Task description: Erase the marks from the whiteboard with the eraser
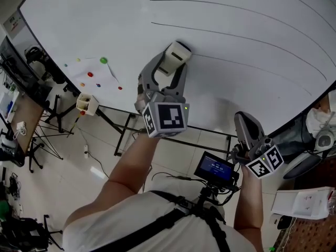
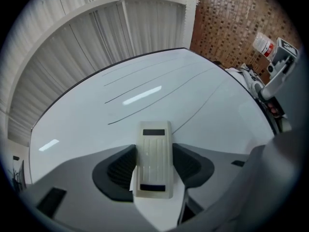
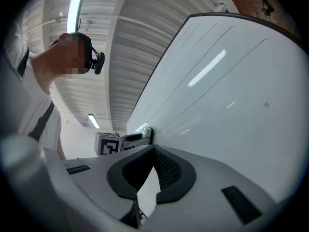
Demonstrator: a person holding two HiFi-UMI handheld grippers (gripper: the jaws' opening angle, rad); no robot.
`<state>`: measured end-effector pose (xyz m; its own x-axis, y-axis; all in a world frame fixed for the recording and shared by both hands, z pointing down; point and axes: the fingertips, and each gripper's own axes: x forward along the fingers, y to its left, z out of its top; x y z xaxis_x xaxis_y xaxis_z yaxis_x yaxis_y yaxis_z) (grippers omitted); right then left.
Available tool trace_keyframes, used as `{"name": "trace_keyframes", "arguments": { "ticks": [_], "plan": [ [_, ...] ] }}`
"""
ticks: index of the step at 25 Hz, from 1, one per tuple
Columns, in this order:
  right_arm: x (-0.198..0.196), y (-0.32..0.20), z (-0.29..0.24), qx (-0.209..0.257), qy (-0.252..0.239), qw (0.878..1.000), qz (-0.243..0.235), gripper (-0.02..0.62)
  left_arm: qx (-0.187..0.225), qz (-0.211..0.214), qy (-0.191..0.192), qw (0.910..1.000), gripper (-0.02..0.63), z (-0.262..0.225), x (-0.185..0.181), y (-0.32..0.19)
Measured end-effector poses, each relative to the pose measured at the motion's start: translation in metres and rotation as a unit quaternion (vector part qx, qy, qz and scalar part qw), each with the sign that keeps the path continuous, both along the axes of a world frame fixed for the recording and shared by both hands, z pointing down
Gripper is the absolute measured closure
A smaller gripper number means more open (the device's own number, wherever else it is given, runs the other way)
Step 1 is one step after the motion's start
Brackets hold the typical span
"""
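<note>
Left gripper view — ribbed cream plastic eraser (image 2: pixel 154 163) clamped — glossy whiteboard (image 2: pixel 72 124) behind.

Head view looks steeply down at the whiteboard (image 1: pixel 236 88). Left gripper view and right gripper view sit close, facing along their jaws onto it; all three share its lined surface.

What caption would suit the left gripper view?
Left gripper holds a cream eraser toward a whiteboard crossed by black lines.
</note>
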<state>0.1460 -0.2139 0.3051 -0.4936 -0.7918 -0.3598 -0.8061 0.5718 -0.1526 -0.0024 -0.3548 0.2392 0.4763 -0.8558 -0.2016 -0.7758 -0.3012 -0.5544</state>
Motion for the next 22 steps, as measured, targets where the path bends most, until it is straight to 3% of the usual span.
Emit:
{"name": "trace_keyframes", "arguments": {
  "ticks": [4,8,17,19,22],
  "plan": [
    [0.0,0.0,0.0,0.0,0.003,1.0,0.002,0.591,0.006,0.035,-0.028,0.999,0.348,0.008,0.024,0.011],
    [-0.002,0.002,-0.002,-0.001,0.004,1.0,0.001,0.591,-0.015,0.049,-0.004,0.9987,0.348,0.005,0.011,0.009],
    [0.016,0.01,0.004,-0.007,-0.007,1.0,0.006,0.591,-0.017,-0.033,0.071,0.9968,0.348,0.007,-0.062,-0.031],
    [0.023,0.011,0.006,-0.01,-0.012,1.0,0.009,0.591,-0.011,-0.035,0.087,0.9956,0.35,0.003,-0.06,-0.03],
    [0.037,0.015,0.007,-0.01,-0.018,1.0,0.013,0.591,0.015,-0.016,0.086,0.9961,0.35,-0.007,-0.03,-0.014]
  ]
}}
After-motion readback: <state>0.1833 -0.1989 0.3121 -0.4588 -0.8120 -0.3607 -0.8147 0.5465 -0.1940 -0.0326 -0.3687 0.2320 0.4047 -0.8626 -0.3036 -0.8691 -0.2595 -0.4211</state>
